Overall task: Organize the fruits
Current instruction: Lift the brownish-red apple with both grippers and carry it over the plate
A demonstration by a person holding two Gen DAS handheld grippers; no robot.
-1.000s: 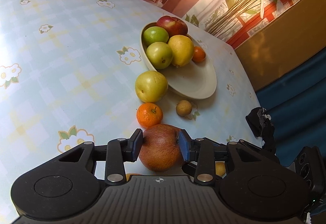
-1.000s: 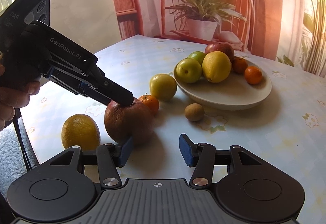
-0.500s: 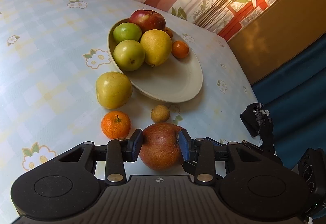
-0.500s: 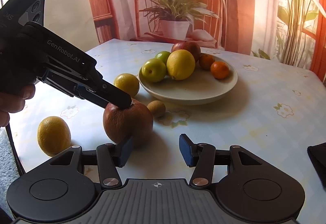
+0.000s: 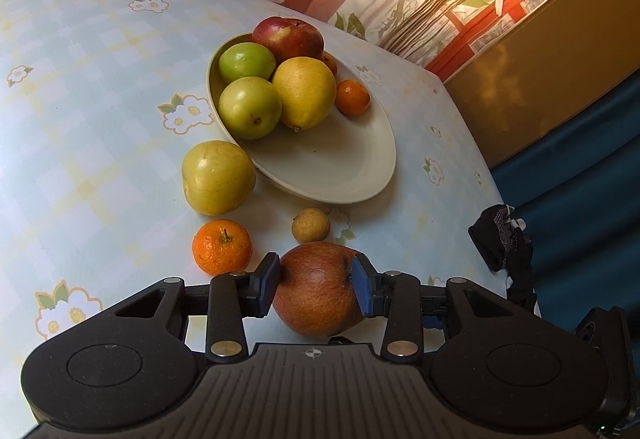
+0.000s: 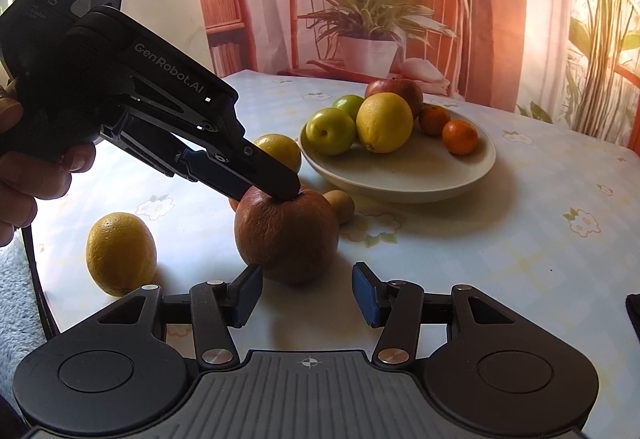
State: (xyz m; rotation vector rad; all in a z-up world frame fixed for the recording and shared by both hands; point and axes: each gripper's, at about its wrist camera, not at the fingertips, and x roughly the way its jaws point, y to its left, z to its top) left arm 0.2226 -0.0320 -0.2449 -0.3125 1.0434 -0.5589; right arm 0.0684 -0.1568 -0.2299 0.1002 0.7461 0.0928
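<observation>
Step in hand: left gripper [image 5: 316, 285] has its jaws clamped on the brown apple [image 5: 318, 289], which sits between them, base apparently on the surface; right gripper [image 6: 307, 295] jaws part-open, empty, apple just ahead; next: lift & carry fwd to the plate [image 5: 352, 175] beyond the jaws, set in its bare near half; small fruit lies en route.

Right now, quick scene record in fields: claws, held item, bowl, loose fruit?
left claw: shut on the brown apple, which rests on the table
right claw: open, holds nothing
bowl: holds six fruits
loose fruit: yellow apple, mandarin, small brown fruit, lemon
</observation>
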